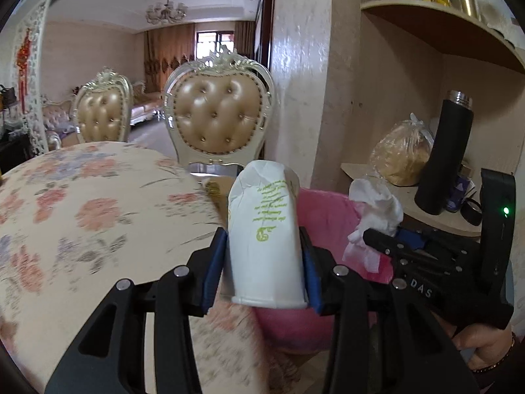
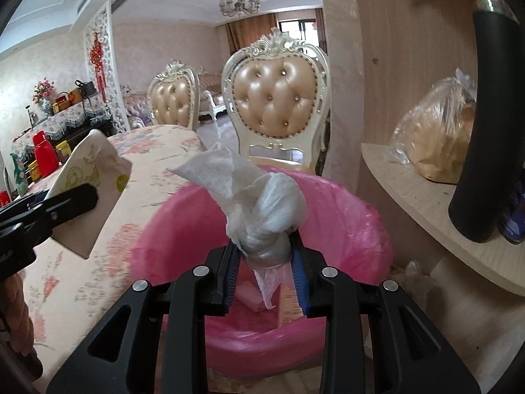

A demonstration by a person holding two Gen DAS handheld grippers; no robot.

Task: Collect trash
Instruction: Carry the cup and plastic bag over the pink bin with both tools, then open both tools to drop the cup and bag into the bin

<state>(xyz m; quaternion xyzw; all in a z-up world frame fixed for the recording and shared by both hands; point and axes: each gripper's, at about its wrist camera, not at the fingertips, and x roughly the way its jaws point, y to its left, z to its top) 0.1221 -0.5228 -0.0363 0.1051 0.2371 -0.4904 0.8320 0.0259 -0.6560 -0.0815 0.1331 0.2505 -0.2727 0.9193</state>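
My left gripper (image 1: 264, 256) is shut on a crumpled white paper cup (image 1: 264, 229) with green print, held upside down over the table's edge. The same cup (image 2: 90, 193) shows at the left of the right wrist view. My right gripper (image 2: 264, 256) is shut on a twisted wad of white tissue and thin plastic (image 2: 262, 216), seen also as a tissue wad (image 1: 377, 210) in the left wrist view. The wad hangs right above a bin lined with a pink bag (image 2: 354, 229). The pink bag (image 1: 328, 213) lies just behind the cup. Some trash lies at the bin's bottom.
A round table with a floral cloth (image 1: 82, 213) fills the left. Two tufted gold chairs (image 1: 223, 118) stand behind it. A wooden corner shelf (image 2: 420, 197) at the right holds a black flask (image 1: 446, 154) and a bagged loaf (image 1: 403, 154). A hand (image 1: 482, 344) holds the right gripper.
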